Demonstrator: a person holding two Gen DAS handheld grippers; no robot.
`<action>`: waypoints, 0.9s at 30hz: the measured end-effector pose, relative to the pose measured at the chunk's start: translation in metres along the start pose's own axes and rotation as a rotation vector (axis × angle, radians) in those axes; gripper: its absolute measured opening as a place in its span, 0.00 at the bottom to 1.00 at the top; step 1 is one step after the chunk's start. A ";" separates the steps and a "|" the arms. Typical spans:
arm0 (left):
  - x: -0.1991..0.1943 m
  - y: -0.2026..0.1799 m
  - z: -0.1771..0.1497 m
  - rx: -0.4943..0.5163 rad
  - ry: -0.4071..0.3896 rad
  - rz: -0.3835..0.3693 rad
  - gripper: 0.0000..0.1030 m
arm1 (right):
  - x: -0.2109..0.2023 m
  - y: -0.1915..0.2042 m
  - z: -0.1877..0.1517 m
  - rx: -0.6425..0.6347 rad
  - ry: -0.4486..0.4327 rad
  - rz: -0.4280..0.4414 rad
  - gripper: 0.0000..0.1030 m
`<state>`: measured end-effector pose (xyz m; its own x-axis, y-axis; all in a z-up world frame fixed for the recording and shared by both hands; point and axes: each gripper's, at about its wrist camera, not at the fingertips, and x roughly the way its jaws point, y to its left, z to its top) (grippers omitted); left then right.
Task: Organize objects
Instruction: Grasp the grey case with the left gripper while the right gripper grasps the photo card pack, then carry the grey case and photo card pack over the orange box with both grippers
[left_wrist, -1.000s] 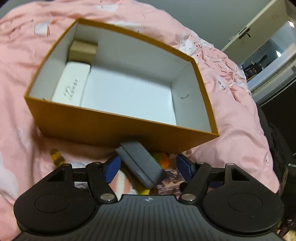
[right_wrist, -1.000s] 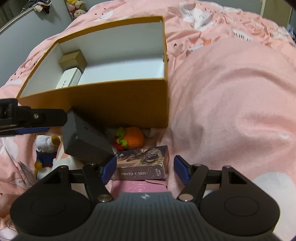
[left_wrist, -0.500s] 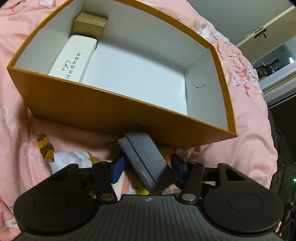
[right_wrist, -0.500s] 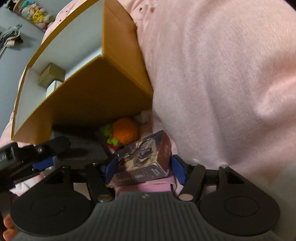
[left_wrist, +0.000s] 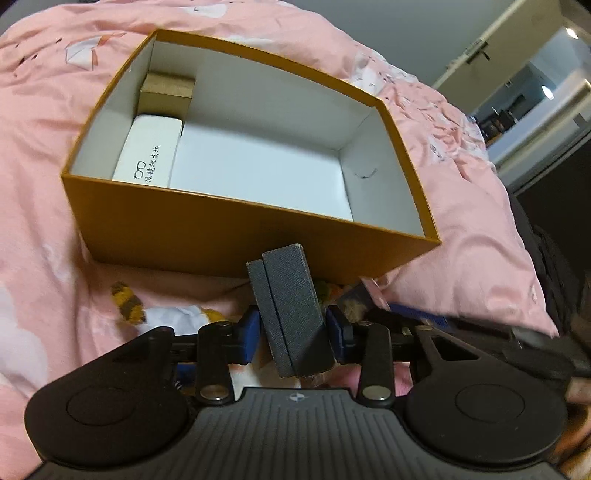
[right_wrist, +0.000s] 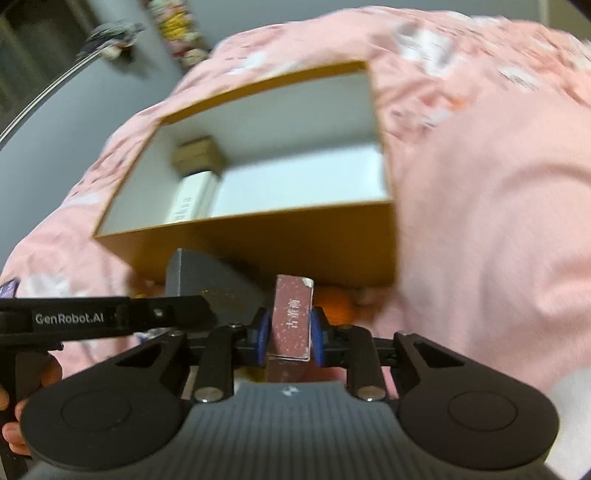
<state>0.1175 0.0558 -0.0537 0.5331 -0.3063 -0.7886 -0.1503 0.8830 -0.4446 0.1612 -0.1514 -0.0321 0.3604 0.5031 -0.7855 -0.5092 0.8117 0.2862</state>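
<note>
Both pickups look under way: the left gripper (left_wrist: 291, 328) is closing its fingers on the grey case (left_wrist: 290, 314), the right gripper (right_wrist: 290, 338) on the card box (right_wrist: 291, 319), each needing lifting toward 12 o'clock into the orange box (left_wrist: 229, 225).

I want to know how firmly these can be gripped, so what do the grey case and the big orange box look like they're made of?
The grey case, between the closing jaws of the left hand-held gripper, looks like rigid board covered in matte, cross-hatch textured leatherette; a seam line shows two halves. The orange box looks like stiff paperboard: thin straight walls, matte orange outside, plain white inside.
</note>
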 end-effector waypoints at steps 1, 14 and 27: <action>0.000 0.003 -0.001 -0.007 0.004 -0.005 0.41 | 0.005 0.004 0.002 -0.016 0.001 -0.011 0.24; 0.006 0.020 -0.006 -0.071 -0.005 -0.061 0.41 | 0.031 -0.011 -0.013 0.089 0.025 -0.015 0.24; -0.036 0.003 -0.006 0.051 -0.141 -0.123 0.37 | -0.026 0.006 -0.007 -0.016 -0.091 -0.053 0.23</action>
<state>0.0927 0.0673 -0.0295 0.6568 -0.3634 -0.6607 -0.0365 0.8599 -0.5092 0.1432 -0.1617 -0.0137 0.4565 0.4853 -0.7458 -0.4995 0.8334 0.2366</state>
